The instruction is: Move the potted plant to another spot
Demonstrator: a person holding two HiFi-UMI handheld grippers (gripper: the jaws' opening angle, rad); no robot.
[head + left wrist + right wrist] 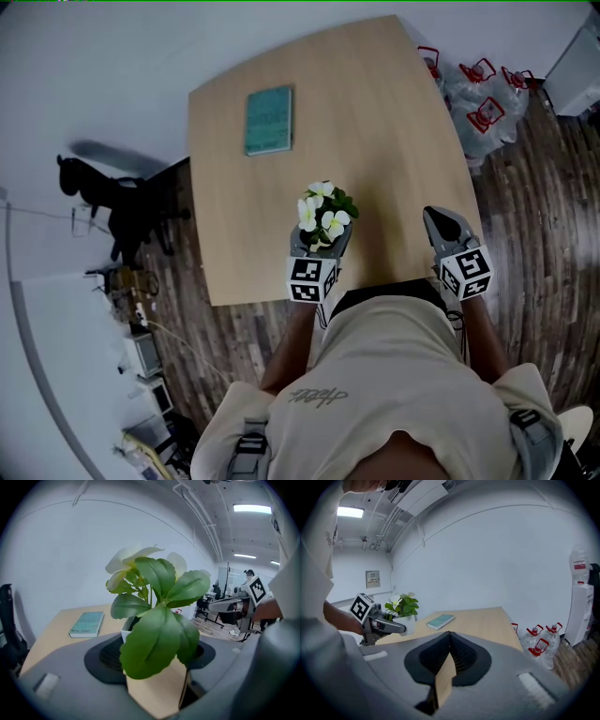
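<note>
Pale wood is forming the rounded tabletop [375, 141] that is stretching away from the person in a beige shirt [394, 375], and the table is standing on a dark plank floor [544, 216] in a white-walled room. Farther along the wood, a teal rectangular book [269, 119] is lying flat, well apart from everything else. Beyond the table's far right corner, clear plastic water bottles with red handles [483, 108] are sitting in a cluster on the floor, near a white water dispenser [581, 606] by the wall. A small potted plant [324, 214], green-leaved with white flowers in a white pot, is sitting over the near edge of the table, close to the middle of that edge; whether its base is touching the wood cannot be told. The grey left gripper [320, 244] is clamping this potted plant, its two jaws pressing on either side of the pot, and it is pointing away from the person, tilting slightly downward. The grey right gripper [441, 217] is hovering over the near right part of the table, well apart from the plant, with its jaws closed together and nothing between them.
</note>
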